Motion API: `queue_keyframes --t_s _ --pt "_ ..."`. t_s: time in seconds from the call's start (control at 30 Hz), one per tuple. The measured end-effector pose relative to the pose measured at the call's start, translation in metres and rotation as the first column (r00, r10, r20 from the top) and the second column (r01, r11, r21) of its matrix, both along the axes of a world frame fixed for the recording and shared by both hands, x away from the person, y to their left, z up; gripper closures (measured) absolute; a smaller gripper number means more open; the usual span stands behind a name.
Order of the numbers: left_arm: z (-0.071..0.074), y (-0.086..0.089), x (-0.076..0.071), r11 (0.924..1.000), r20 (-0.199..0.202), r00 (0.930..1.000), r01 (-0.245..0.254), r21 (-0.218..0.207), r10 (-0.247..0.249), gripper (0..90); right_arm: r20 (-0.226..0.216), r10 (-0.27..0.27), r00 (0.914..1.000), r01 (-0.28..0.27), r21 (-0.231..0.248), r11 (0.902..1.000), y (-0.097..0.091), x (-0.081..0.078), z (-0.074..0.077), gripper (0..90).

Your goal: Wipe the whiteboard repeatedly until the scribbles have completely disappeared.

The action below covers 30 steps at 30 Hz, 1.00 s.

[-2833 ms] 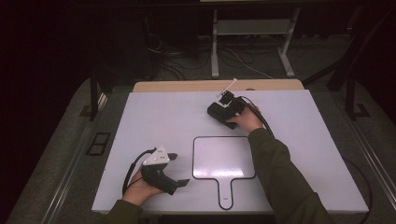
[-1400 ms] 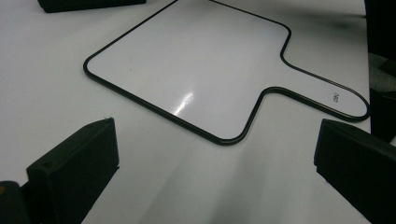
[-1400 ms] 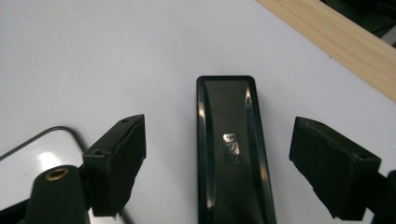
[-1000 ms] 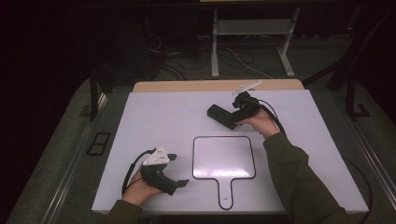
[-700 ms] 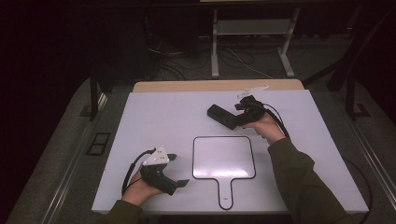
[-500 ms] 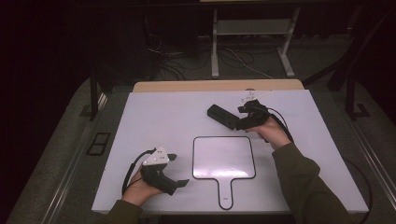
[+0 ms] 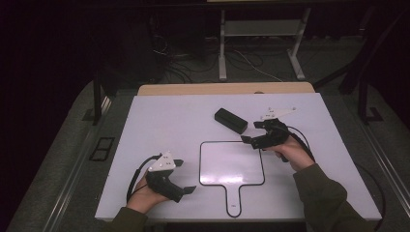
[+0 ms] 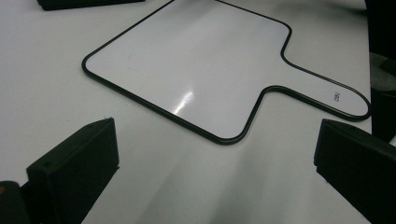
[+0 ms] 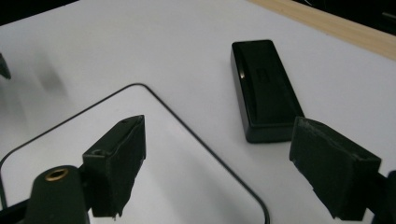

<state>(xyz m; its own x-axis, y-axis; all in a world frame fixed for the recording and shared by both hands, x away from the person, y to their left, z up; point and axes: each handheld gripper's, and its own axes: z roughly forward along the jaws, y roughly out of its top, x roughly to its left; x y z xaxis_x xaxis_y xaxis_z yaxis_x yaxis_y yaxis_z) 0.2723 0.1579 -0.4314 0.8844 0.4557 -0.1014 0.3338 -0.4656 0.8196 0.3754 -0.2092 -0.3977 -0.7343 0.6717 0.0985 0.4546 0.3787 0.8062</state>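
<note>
The left gripper point(image 8: 217, 172), jaws spread wide, faces a paddle-shaped whiteboard point(image 8: 196, 70) lying flat.

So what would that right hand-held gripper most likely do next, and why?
Probably ease forward over the black box and close on it. The right hand-held gripper hangs open and empty just short of the box, at the far right corner of the paddle-shaped whiteboard. The box lies flat, untouched, beyond that board's edge. The left hand-held gripper rests open on the table.

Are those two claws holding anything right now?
No. The right claw is open beside the black case, not touching it. The left claw is open over bare table.
</note>
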Motion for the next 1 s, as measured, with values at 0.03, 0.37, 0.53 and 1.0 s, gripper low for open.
queue_keyframes --t_s 0.03,0.37,0.53,1.0 --pt "0.000 0.000 0.000 1.0000 0.000 1.0000 0.001 0.000 -0.001 0.0 -0.007 -0.002 1.0000 0.002 0.001 1.0000 -0.002 -0.003 -0.001 17.2" --pt "0.001 0.001 0.000 1.0000 0.003 1.0000 -0.002 -0.004 0.002 0.0 -0.005 -0.013 0.9999 0.013 0.005 0.9999 -0.020 -0.027 -0.011 17.2" --pt "0.002 0.000 -0.001 1.0000 0.006 1.0000 0.001 -0.005 -0.001 0.0 0.000 -0.014 0.9999 0.014 0.003 0.9999 -0.026 -0.038 -0.017 17.2" --pt "0.003 0.000 -0.001 1.0000 0.010 0.9999 -0.002 -0.009 0.002 0.0 0.019 -0.056 0.9983 0.055 0.042 0.9976 -0.051 -0.070 -0.028 15.8"
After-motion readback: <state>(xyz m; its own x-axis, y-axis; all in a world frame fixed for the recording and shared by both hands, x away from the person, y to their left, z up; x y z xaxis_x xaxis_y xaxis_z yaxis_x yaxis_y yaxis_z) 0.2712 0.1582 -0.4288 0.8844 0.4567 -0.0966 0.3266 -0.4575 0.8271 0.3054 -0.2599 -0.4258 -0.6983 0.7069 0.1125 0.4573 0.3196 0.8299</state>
